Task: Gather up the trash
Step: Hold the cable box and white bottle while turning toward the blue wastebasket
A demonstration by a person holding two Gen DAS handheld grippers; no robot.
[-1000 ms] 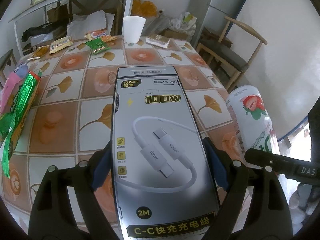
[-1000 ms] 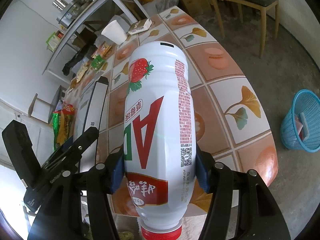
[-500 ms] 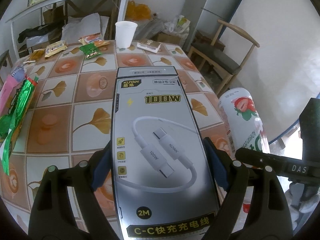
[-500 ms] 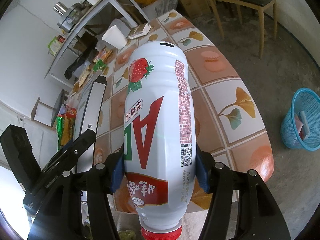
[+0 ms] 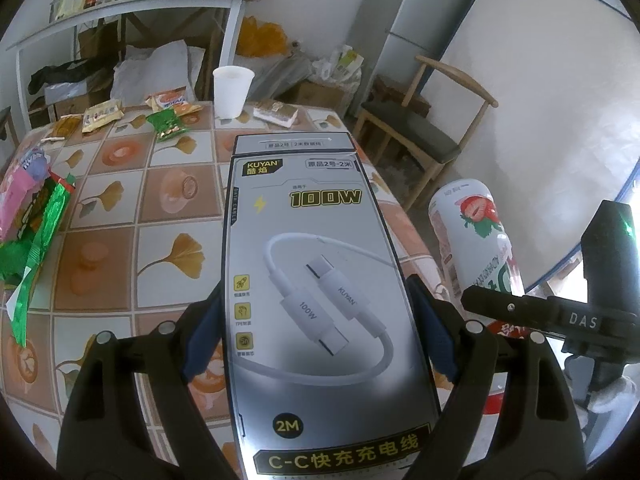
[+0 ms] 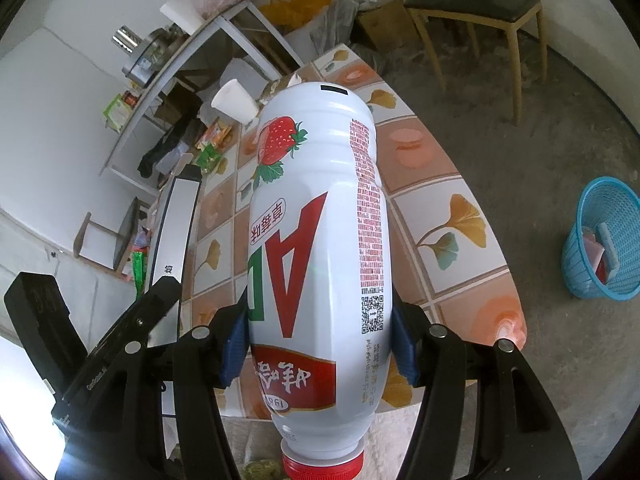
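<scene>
Left wrist view is showing a table [image 5: 120, 208] with a leaf-pattern cloth, sitting in a room with a shelf [image 5: 132, 4], a chair [image 5: 424, 136] and a fridge [image 5: 432, 12]. One white cup [image 5: 232, 92] is standing at the far edge, with a few snack wrappers [image 5: 168, 126] lying beside it and more green ones [image 5: 36, 240] at the left. The left gripper [image 5: 320, 336] is squeezing one gray box [image 5: 320, 280] between its blue pads, up above the table. In the right wrist view, the right gripper [image 6: 320, 344] is squeezing one white bottle [image 6: 316, 248], red cap toward the camera. One blue basket [image 6: 600, 240] is sitting on the floor, well apart from the table, with some trash in it.
</scene>
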